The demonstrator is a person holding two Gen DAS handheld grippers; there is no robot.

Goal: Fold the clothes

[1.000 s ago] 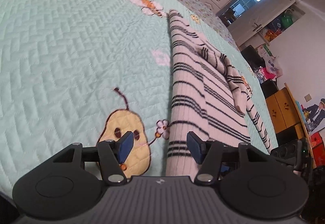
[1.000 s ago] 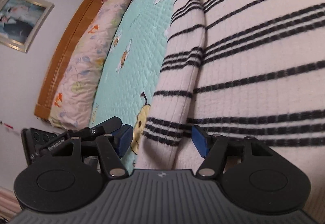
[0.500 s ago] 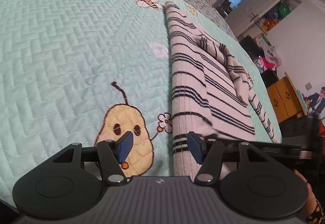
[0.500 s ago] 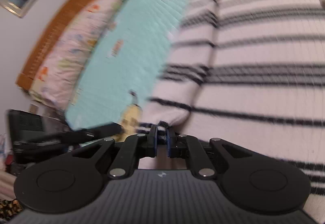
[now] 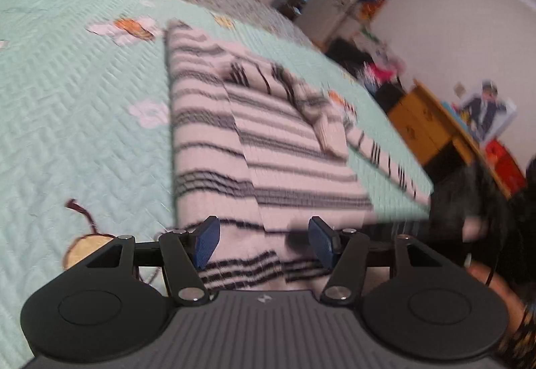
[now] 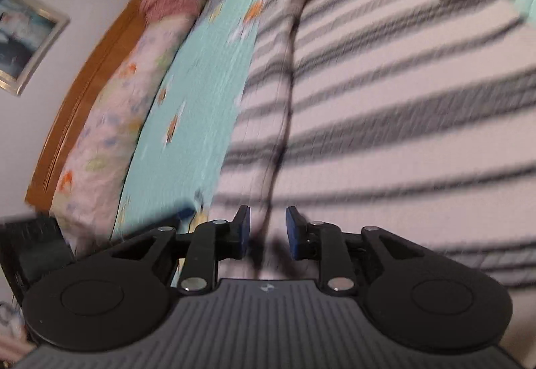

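Striped sweater [image 5: 268, 148], white knit with thin black stripes in groups, lies flat on the bed's mint-green quilt [image 5: 83, 134], which is printed with bees and flowers. Sweater looks partly folded: a lengthwise fold edge runs down its body, one sleeve is laid across the top, cuff resting on the body, and another striped sleeve trails off to the far side toward the bed edge. Both views motion-blurred. Left gripper [image 5: 263, 243] hangs over the sweater's near hem, jaws spread wide, blue pads either side of the striped hem band, nothing between them; whether the pads touch the fabric can't be told. Right gripper [image 6: 266, 231] sits low over the sweater [image 6: 402, 101] close to the lengthwise fold line, jaws parted with a narrow gap, fabric seen through the gap but not pinched as far as the blur allows. Quilt [image 6: 201, 84] to the left of the sweater in the right view, floral pillow [image 6: 110, 107] and wooden headboard [image 6: 77, 101] beyond it. A wooden dresser [image 5: 425, 131] stands past the bed.
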